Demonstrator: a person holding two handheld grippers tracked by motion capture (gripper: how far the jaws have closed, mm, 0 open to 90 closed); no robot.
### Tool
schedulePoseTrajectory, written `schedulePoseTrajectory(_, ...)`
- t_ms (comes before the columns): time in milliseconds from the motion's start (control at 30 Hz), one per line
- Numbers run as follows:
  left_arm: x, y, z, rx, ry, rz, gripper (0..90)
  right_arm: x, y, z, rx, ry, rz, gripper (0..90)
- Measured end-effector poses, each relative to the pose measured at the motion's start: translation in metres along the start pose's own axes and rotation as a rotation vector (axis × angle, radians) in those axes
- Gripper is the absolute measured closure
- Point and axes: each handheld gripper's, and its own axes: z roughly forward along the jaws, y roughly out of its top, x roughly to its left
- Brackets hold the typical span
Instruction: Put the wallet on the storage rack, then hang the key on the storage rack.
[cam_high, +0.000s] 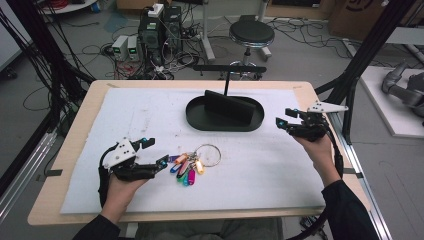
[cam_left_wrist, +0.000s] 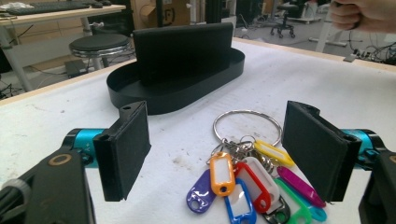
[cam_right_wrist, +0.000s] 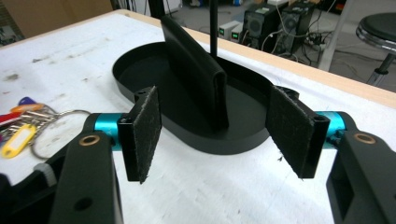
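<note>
A metal key ring with several coloured tags (cam_high: 189, 166) lies on the white mat, left of centre. My left gripper (cam_high: 156, 151) rests just to its left, open, with the jaws pointing at the tags. In the left gripper view the key ring (cam_left_wrist: 247, 127) lies on the mat between and just ahead of the wide-apart jaws of that gripper (cam_left_wrist: 222, 150), untouched. A black oval tray (cam_high: 197, 120) with an upright black holder (cam_high: 227, 104) sits at the mat's far middle. My right gripper (cam_high: 283, 116) hovers at the tray's right end, open and holding nothing; its own view faces the tray (cam_right_wrist: 224, 141).
A thin black stand (cam_high: 227, 75) rises behind the tray. The wooden table edge (cam_high: 320, 105) runs close to my right hand. A stool (cam_high: 251, 34) and computer boxes (cam_high: 160, 30) stand on the floor beyond the table. The key ring (cam_right_wrist: 28, 126) lies far left in the right gripper view.
</note>
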Motion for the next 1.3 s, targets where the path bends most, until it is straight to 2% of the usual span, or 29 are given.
schedulePoseTrajectory(167, 0.005, 0.001, 0.002, 0.000, 0.014, -0.004, 23.5, 0.014, -0.009, -0.015, -0.056, -0.024, -0.008, 34.6)
schedulePoseTrajectory(233, 0.007, 0.002, 0.003, 0.003, 0.015, -0.009, 23.5, 0.019, -0.014, -0.020, -0.087, -0.026, 0.006, 34.1)
schedulePoseTrajectory(300, 0.008, 0.002, 0.004, 0.007, 0.036, -0.020, 23.5, 0.026, -0.024, -0.025, -0.116, -0.060, 0.010, 34.0)
schedulePoseTrajectory(333, 0.008, 0.002, 0.004, 0.007, 0.036, -0.020, 23.5, 0.026, -0.024, -0.025, -0.116, -0.060, 0.010, 34.0)
schedulePoseTrajectory(367, 0.008, 0.002, 0.005, 0.008, 0.040, -0.021, 23.5, 0.028, -0.031, -0.026, -0.124, -0.079, 0.014, 33.7)
schedulePoseTrajectory(567, 0.009, 0.002, 0.004, 0.011, 0.107, -0.019, 23.5, 0.029, -0.043, -0.024, -0.106, -0.102, 0.025, 32.8)
schedulePoseTrajectory(700, 0.012, -0.002, 0.006, 0.051, 0.140, -0.044, 23.5, 0.029, -0.045, -0.022, -0.105, -0.116, 0.023, 32.6)
schedulePoseTrajectory(767, 0.013, -0.002, 0.006, 0.051, 0.139, -0.052, 23.5, 0.029, -0.045, -0.022, -0.105, -0.117, 0.023, 32.7)
schedulePoseTrajectory(933, 0.019, -0.002, 0.008, 0.044, 0.095, -0.113, 23.5, 0.031, -0.047, -0.024, -0.100, -0.124, 0.023, 32.7)
schedulePoseTrajectory(1033, 0.021, -0.002, 0.010, 0.038, 0.087, -0.152, 21.1, 0.030, -0.048, -0.024, -0.094, -0.128, 0.021, 32.6)
schedulePoseTrajectory(1200, 0.019, 0.002, 0.017, 0.047, 0.088, -0.152, 20.8, 0.033, -0.048, -0.024, -0.088, -0.131, 0.003, 32.4)
schedulePoseTrajectory(1300, 0.014, 0.006, 0.024, 0.048, 0.066, -0.139, 20.9, 0.033, -0.048, -0.024, -0.087, -0.130, -0.005, 32.4)
